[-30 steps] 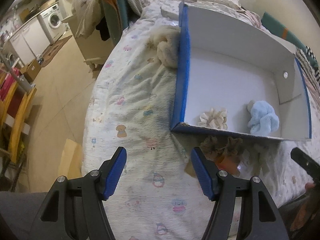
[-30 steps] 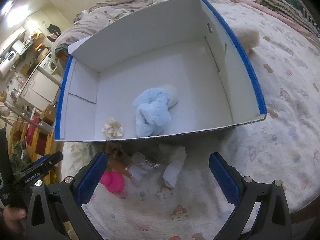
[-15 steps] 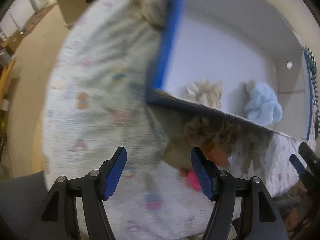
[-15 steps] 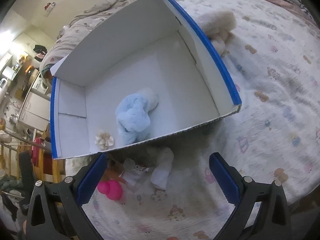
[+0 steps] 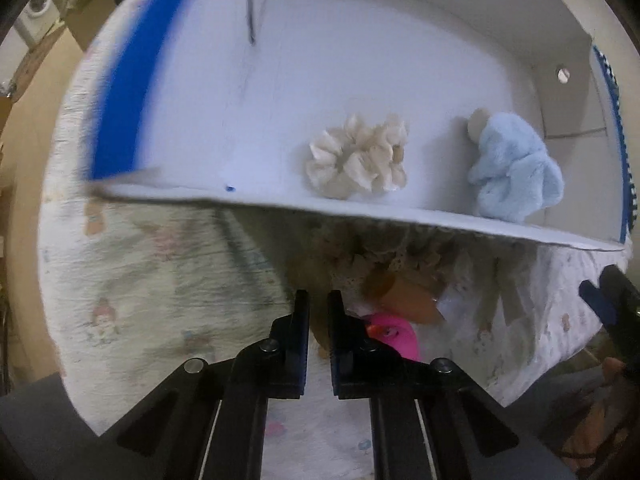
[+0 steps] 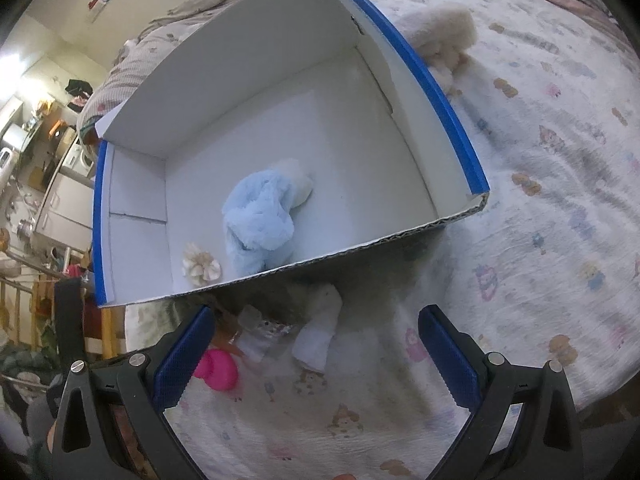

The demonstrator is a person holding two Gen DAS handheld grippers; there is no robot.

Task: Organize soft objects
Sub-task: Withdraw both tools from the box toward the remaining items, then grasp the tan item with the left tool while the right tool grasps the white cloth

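1. The left gripper (image 5: pixel 318 308) has just closed; its jaws are pressed nearly together on the edge of a brown soft toy (image 5: pixel 380 264) lying just in front of the box (image 5: pixel 360 208). Such a thin pinch could slip on lifting.
2. The right gripper (image 6: pixel 316 352) is spread wide and empty over a white rolled cloth (image 6: pixel 318 336). A pink toy (image 6: pixel 216 368) nearby could get dragged along.
3. A blue plush (image 6: pixel 260 220) and a cream scrunchie (image 6: pixel 202 266) are already in the box.
4. Everything sits on a printed bedsheet (image 6: pixel 540 240); a kitchen lies far left.

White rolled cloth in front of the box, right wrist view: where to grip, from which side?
Grip the rolled cloth across its narrow middle, coming from above with the open right gripper. It lies flat on the bedspread, long axis running toward the box, so the fingers should straddle its long sides. A crinkly wrapper lies close on its left; keep that finger tight in.
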